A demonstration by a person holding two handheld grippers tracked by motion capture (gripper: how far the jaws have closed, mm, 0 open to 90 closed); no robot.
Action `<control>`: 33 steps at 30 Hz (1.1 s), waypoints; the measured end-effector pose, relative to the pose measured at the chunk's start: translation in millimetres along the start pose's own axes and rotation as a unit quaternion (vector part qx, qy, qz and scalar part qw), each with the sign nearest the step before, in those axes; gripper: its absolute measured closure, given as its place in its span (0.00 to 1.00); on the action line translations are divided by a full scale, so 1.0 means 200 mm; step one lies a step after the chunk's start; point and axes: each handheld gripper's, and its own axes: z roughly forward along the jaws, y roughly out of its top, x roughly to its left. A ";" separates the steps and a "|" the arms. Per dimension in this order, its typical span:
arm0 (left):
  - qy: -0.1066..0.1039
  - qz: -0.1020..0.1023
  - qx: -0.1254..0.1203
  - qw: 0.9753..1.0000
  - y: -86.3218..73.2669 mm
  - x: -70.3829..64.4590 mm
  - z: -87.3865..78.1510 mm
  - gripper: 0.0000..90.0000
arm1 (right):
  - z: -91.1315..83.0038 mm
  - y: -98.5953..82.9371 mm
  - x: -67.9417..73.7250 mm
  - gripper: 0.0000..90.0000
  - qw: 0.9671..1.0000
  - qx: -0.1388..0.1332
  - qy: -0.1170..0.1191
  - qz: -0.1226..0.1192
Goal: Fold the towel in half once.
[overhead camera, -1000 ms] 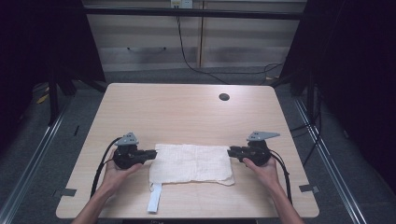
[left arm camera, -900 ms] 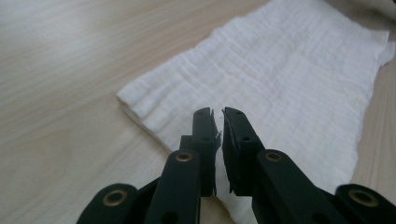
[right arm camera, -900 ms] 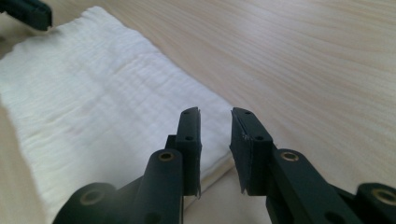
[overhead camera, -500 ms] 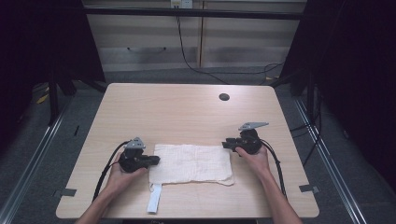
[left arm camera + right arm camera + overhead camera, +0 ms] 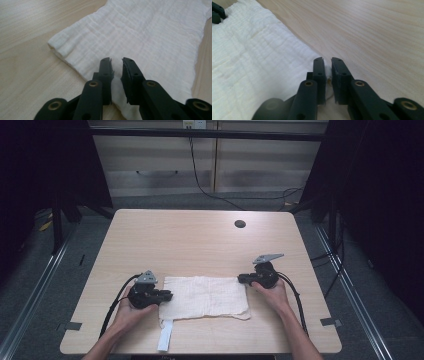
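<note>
- The left gripper (image 5: 165, 296) lies low at the cloth's 9 o'clock edge, held in the person's left hand (image 5: 131, 309); in the left gripper view its jaws stand nearly together with a fold of the white cloth (image 5: 150, 37) pinched between them.
- The right gripper (image 5: 243, 279) sits at the cloth's 2 o'clock corner, in the right hand (image 5: 272, 292); in the right gripper view its jaws are clamped on the cloth's corner (image 5: 327, 68), a narrow slit left between them.
- The white cloth (image 5: 205, 296) lies flat and crinkled between the two grippers, on the near half of the table (image 5: 190, 240), toward 6 o'clock.
- A white strip (image 5: 165, 336) hangs from the cloth's 7 o'clock corner toward the near table edge.
- A dark round hole (image 5: 240, 224) sits in the tabletop at about 1 o'clock, well apart from the cloth.
- Black cables (image 5: 112, 307) trail from each gripper back along the forearms.
</note>
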 end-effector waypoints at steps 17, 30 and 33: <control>0.062 -0.034 -0.033 0.997 0.11 0.22 0.04 0.61 | 0.02 0.01 0.00 0.97 1.000 -0.001 0.003 0.004; 0.030 0.010 -0.006 0.999 0.09 0.22 0.06 0.87 | 0.02 0.02 0.02 0.98 1.000 -0.002 -0.003 0.010; 0.025 0.003 -0.006 1.000 0.09 0.22 0.06 0.93 | 0.03 0.02 0.01 0.98 1.000 -0.003 -0.003 0.015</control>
